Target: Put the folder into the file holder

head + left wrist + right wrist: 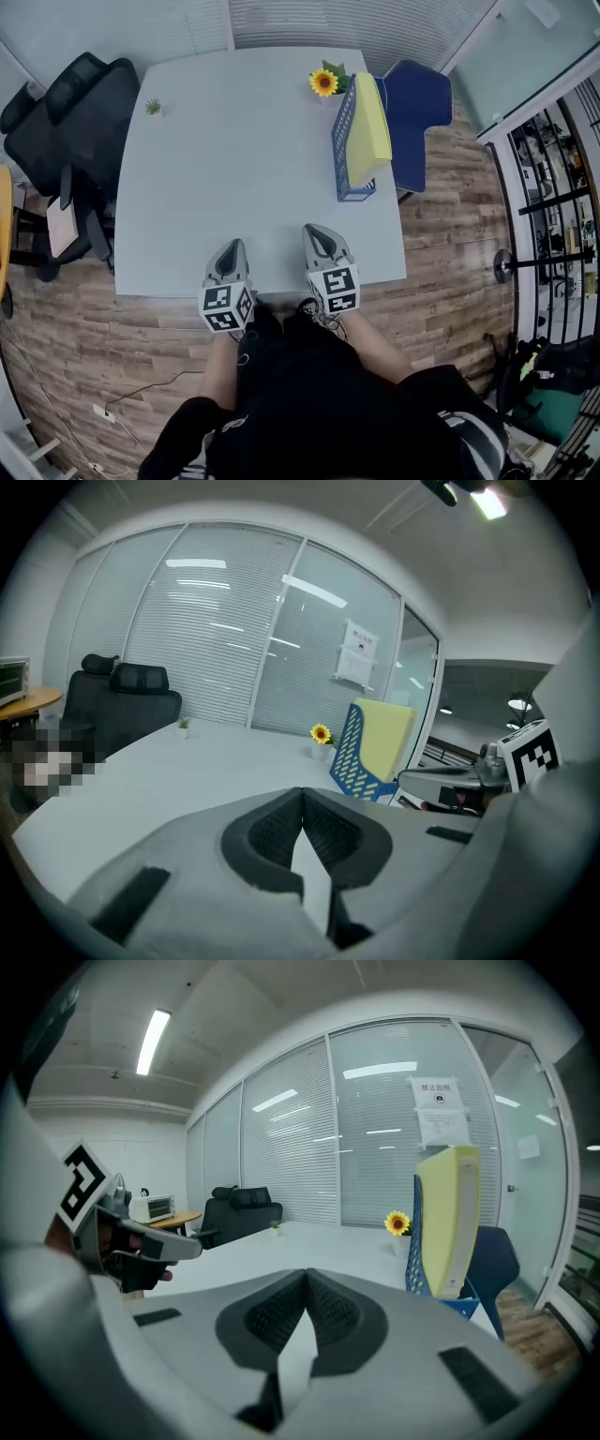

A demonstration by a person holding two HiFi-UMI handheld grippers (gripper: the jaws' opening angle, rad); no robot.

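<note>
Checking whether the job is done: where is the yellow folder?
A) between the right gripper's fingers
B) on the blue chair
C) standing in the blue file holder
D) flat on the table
C: the yellow folder stands upright in the blue file holder by the sunflower, while the left gripper and right gripper are shut on nothing.

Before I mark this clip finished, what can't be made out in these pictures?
- Yellow folder: its lower part is behind the perforated side of the blue file holder, left gripper view.
- Notice on the glass wall: print too small to read, right gripper view.
- Blue chair: seat partly behind the table edge, head view.
</note>
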